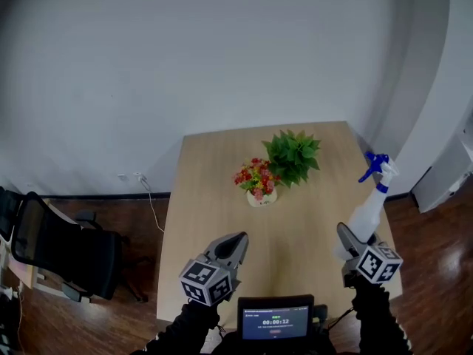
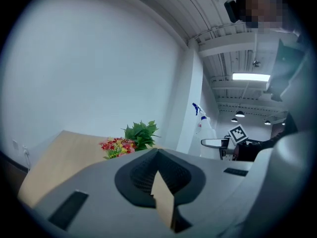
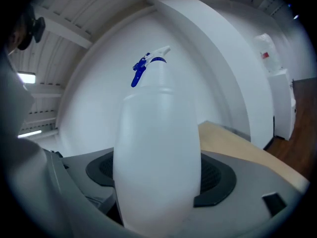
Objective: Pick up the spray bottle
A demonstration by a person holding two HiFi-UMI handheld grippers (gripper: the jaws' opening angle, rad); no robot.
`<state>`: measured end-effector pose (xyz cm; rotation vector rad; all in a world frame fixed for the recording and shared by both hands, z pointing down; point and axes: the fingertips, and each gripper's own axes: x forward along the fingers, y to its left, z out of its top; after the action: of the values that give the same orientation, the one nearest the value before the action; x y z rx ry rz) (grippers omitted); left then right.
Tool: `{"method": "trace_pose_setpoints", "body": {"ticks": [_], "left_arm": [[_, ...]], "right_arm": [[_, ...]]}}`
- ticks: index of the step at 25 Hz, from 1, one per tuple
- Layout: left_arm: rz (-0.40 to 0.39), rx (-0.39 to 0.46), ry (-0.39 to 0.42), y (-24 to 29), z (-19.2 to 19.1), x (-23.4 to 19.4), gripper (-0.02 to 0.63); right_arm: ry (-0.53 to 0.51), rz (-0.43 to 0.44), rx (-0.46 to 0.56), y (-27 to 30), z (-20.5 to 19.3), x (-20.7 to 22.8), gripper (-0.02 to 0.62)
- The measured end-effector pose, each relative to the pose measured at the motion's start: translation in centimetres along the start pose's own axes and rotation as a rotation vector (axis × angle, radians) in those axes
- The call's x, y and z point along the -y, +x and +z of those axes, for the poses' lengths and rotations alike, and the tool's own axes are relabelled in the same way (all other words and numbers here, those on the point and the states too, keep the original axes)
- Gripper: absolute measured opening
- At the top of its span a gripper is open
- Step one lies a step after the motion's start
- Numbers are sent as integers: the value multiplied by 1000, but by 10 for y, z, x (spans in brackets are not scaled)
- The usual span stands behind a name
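1. The right gripper [image 1: 353, 237] clamps the white spray bottle [image 1: 368, 211] round its body, holding it tilted above the table [image 1: 207, 176] near its right edge.
2. The left gripper [image 1: 238, 241] hovers clenched and empty.

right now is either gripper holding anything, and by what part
The right gripper holds the bottle by the lower part of its white body. The left gripper is shut and empty.
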<state>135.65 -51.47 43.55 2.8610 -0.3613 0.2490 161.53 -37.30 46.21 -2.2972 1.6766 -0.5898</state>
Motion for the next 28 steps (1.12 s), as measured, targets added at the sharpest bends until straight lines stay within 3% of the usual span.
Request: {"method": "trace_pose_setpoints", "body": {"ticks": [4, 8, 28], "left_arm": [[-37, 28, 34, -12, 3, 24, -11], [-27, 29, 25, -22, -2, 34, -11], [31, 48, -6, -45, -4, 47, -11]], "right_arm": [[-158, 98, 110, -46, 23, -37, 393], [-244, 120, 146, -71, 27, -54, 393], [-271, 109, 192, -103, 38, -50, 396]]}}
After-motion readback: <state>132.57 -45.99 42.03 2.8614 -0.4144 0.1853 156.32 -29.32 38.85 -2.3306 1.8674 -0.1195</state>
